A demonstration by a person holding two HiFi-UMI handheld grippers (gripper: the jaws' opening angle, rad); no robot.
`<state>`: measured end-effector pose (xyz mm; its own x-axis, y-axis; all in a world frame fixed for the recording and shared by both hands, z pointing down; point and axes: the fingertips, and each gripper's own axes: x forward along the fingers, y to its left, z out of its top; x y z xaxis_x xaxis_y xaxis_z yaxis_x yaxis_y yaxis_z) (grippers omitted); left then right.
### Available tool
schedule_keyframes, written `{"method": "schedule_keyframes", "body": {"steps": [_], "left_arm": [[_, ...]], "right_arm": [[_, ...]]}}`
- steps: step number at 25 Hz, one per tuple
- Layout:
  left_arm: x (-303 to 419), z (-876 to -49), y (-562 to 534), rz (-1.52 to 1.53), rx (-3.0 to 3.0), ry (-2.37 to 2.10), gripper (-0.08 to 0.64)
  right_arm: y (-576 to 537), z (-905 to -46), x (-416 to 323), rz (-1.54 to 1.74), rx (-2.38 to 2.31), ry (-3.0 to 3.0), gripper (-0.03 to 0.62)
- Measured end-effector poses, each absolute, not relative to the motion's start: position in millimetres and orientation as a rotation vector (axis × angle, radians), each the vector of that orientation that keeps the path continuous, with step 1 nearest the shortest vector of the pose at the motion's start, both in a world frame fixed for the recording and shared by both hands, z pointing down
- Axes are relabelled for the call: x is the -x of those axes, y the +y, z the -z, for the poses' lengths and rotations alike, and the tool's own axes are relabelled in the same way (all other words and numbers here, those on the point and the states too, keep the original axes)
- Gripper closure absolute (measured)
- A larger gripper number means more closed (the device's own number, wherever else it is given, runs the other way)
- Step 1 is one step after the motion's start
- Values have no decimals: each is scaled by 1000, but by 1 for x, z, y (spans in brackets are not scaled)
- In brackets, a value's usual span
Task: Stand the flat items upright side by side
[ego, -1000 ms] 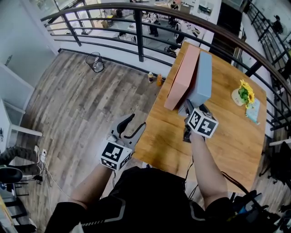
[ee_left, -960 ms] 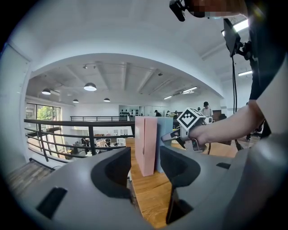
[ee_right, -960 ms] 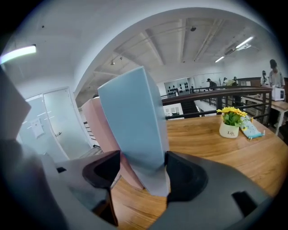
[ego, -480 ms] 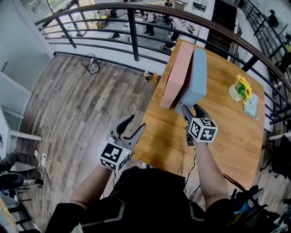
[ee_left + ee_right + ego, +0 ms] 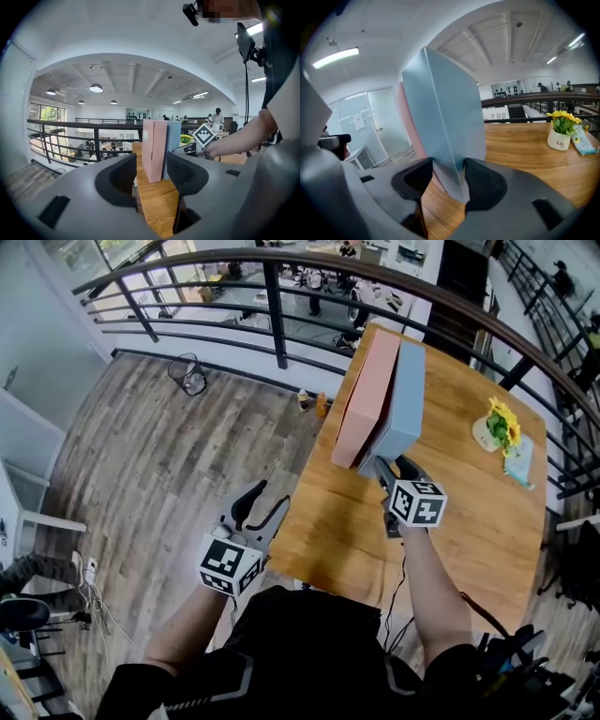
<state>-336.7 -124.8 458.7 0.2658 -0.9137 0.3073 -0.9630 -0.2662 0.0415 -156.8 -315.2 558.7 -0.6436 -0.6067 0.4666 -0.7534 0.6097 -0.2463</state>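
Head view is showing the left tool point(image 5: 253, 506), jaws apart and empty, hanging off the surface point(image 5: 469, 521). Beyond, the right tool point(image 5: 390, 466), jaws just closing, is clamping the upright blue item point(image 5: 403, 399) against the pink item point(image 5: 366, 395). Twisting this low corner grip is risking toppling both.

A wooden table point(image 5: 469, 521) carries a white pot of yellow flowers point(image 5: 499, 433) near its right edge. A black railing point(image 5: 272, 296) curves beyond, and on the plank floor point(image 5: 169, 456) stand a wire bin point(image 5: 188, 372) and two small bottles point(image 5: 312, 400).
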Motion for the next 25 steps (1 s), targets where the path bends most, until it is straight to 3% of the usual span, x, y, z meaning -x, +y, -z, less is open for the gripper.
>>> {"method": "schedule_keyframes", "body": {"steps": [25], "left_arm": [[342, -450, -128, -270, -2298, -1763, 353]], "right_arm": [[-317, -564, 169, -612, -1086, -2469, 358]]}}
